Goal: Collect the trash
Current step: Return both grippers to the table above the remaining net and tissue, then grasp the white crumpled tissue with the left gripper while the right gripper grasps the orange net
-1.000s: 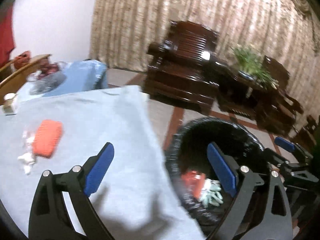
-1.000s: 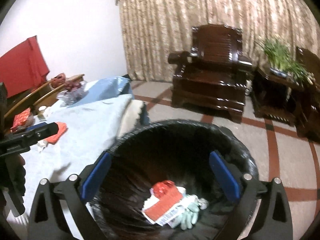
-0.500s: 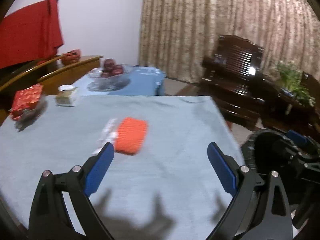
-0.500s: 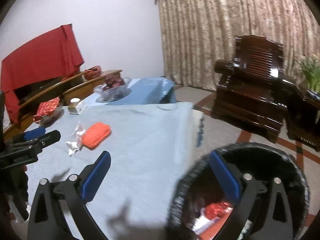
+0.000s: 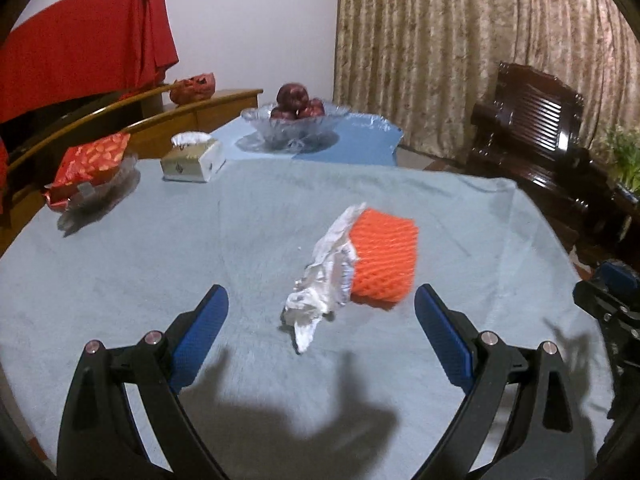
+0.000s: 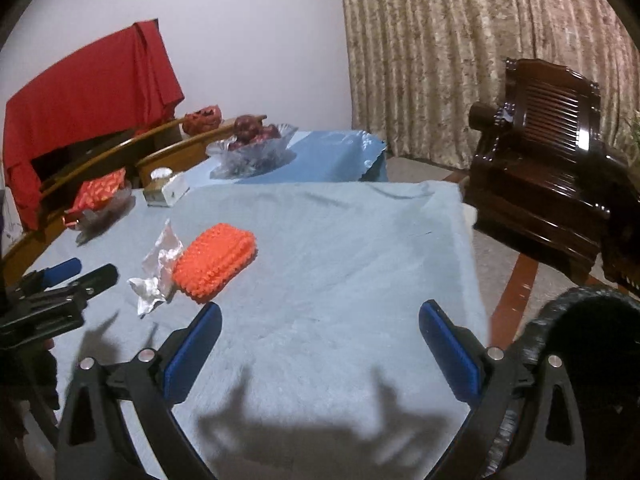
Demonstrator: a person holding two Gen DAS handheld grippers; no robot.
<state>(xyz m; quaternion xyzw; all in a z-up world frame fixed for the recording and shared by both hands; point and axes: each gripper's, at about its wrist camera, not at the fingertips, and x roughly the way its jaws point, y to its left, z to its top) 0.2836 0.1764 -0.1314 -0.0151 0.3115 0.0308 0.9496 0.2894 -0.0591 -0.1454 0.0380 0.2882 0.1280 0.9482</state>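
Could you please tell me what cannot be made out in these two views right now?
- Trash bin: right wrist view, cut off by the frame edge and the right claw; contents unseen.
- Silver wrapper: both views too blurred to read print.
- Tissue box: label too small.
- Left claw: open, empty.

A home living room — carved wooden armchair (image 6: 552, 168), curtains (image 6: 460, 52), fruit bowl (image 5: 294, 124).
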